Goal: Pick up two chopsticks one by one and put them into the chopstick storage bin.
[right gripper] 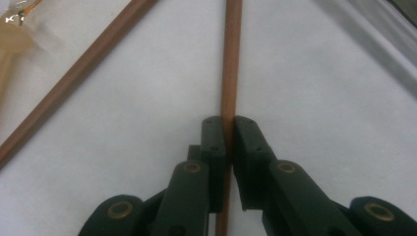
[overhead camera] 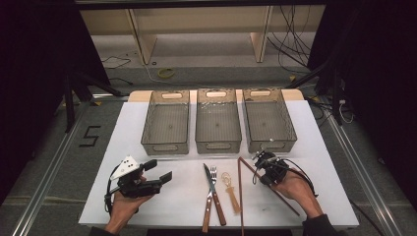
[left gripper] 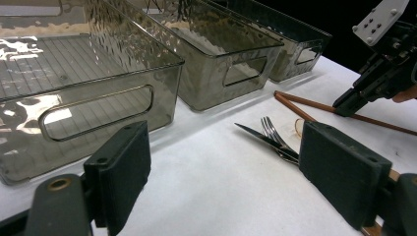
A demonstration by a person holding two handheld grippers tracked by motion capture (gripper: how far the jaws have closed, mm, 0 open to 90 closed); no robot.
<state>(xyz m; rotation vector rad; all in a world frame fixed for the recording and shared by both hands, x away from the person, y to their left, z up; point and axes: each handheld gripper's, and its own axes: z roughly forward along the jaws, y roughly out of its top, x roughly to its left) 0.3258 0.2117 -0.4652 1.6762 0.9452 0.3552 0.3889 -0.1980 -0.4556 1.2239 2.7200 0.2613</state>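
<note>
1. White table (overhead camera: 147, 196), largest thing in view, spread under everything else.
2. Three smoky clear plastic bins (overhead camera: 166, 123) stood side by side along the far edge, all with handle slots at the ends.
3. Left gripper (overhead camera: 160, 171) rested low at the near left, held in a hand, pointed toward the cutlery; jaws spread wide apart with nothing between them, well clear of the bins and the knife.
4. Right gripper (right gripper: 229, 129) reached down near the right-hand bin; jaws pinched onto one brown chopstick (right gripper: 231, 59), pads pressed against both sides of it.
5. Gripped chopstick lay on the table, running from near the right bin's front toward the near right edge.
6. Second chopstick (overhead camera: 241, 196) lay beside it, met it at the far tips and angled away nearer the person.
7. Knife (overhead camera: 208, 184) and fork (overhead camera: 214, 178) with wooden handles lay crossed at the centre.
8. Pale wooden spoon (overhead camera: 231, 189) lay between fork and chopsticks.
</note>
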